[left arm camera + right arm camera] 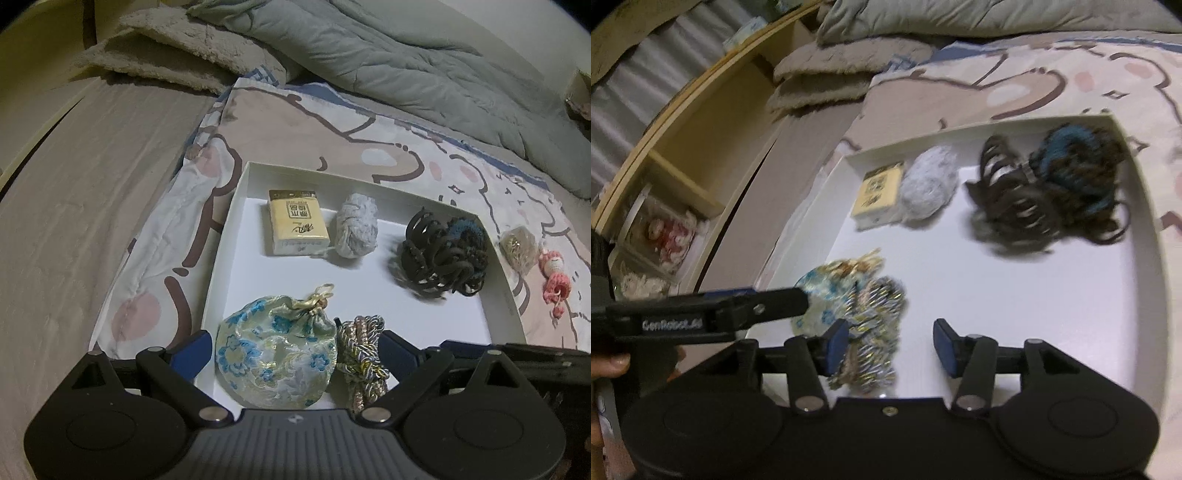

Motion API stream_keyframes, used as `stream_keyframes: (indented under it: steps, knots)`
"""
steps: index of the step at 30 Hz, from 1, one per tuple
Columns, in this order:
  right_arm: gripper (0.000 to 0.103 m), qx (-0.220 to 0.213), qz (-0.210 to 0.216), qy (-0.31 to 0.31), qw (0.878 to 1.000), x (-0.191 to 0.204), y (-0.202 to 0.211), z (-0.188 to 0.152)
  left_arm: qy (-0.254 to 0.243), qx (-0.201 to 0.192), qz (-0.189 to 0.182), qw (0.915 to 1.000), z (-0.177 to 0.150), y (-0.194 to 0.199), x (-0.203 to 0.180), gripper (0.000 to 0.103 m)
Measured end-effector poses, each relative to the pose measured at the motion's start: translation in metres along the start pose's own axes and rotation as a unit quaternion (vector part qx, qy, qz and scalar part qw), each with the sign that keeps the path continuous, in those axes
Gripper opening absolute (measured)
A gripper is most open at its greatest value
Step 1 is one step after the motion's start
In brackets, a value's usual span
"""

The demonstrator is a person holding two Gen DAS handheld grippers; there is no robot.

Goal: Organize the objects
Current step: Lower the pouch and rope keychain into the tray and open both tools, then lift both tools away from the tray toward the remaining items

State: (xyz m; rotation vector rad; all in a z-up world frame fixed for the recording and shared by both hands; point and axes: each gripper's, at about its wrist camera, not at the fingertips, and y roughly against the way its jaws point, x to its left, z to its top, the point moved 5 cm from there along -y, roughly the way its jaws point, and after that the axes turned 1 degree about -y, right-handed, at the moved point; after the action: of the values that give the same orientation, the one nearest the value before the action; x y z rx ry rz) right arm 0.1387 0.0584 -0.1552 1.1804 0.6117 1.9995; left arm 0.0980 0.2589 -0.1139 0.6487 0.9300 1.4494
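A white tray (236,206) lies on the bed. In it are a yellow box (297,227), a grey yarn ball (354,225), a dark hair claw with a blue scrunchie (439,251), a floral drawstring pouch (273,354) and a braided cord bundle (362,354). My left gripper (295,354) is open, its fingers either side of the pouch and cord. My right gripper (890,345) is open over the tray (1145,206), its left pad beside the cord bundle (875,332). The left gripper's arm (701,317) crosses the right wrist view over the pouch (827,291).
Outside the tray's right wall lie a small gold packet (519,245) and a pink crochet doll (554,277) on a cartoon-print quilt (295,122). A grey duvet (388,55) and fluffy blanket (166,55) lie beyond. A wooden shelf (701,147) stands left of the bed.
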Motion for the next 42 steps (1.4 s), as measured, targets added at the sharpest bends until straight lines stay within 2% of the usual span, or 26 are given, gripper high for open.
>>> stream_keyframes:
  steps: [9,18,26,34,42]
  knots:
    - [0.057,-0.029,-0.029,0.021,0.999,-0.023,0.034,0.016,0.006,-0.014,0.016,0.9998,0.001,0.013,-0.007,0.099]
    - [0.076,-0.054,-0.049,0.063,0.995,-0.032,0.072,0.024,0.002,-0.032,0.033,0.9989,0.004,0.031,-0.023,0.103]
    - [0.098,-0.075,-0.065,0.081,0.992,-0.044,0.105,0.032,-0.018,-0.05,0.036,0.9979,0.011,0.044,-0.049,0.103]
    - [0.103,-0.104,-0.085,0.091,0.987,-0.063,0.144,0.042,-0.034,-0.07,0.044,0.996,0.019,0.051,-0.078,0.103]
    - [0.103,-0.121,-0.126,0.082,0.981,-0.094,0.178,0.05,-0.051,-0.083,0.03,0.9948,0.03,0.054,-0.111,0.103]
